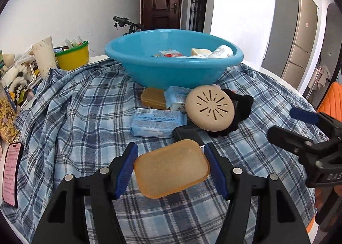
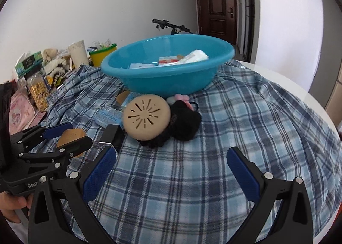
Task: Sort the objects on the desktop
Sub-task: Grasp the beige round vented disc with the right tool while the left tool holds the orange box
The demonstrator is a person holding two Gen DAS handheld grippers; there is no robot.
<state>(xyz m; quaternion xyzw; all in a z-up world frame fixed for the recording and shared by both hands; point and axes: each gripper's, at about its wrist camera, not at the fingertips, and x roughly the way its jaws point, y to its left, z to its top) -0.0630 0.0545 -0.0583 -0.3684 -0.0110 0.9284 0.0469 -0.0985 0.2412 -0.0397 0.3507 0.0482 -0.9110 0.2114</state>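
The left gripper (image 1: 171, 167) squeezes a flat tan lid (image 1: 171, 168) between its blue pads, above the checked cloth (image 1: 74, 115) near the desk's front edge. The right gripper (image 2: 171, 171) is wide open with nothing in it. Just past them lie a round tan disc (image 1: 210, 108), black fuzzy things (image 1: 241, 105) and tissue packs (image 1: 158, 122). A blue tub (image 1: 171, 68) sits behind them.

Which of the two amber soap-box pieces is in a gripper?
The near translucent amber lid, clamped by the left gripper; the other amber box lies by the blue basin.
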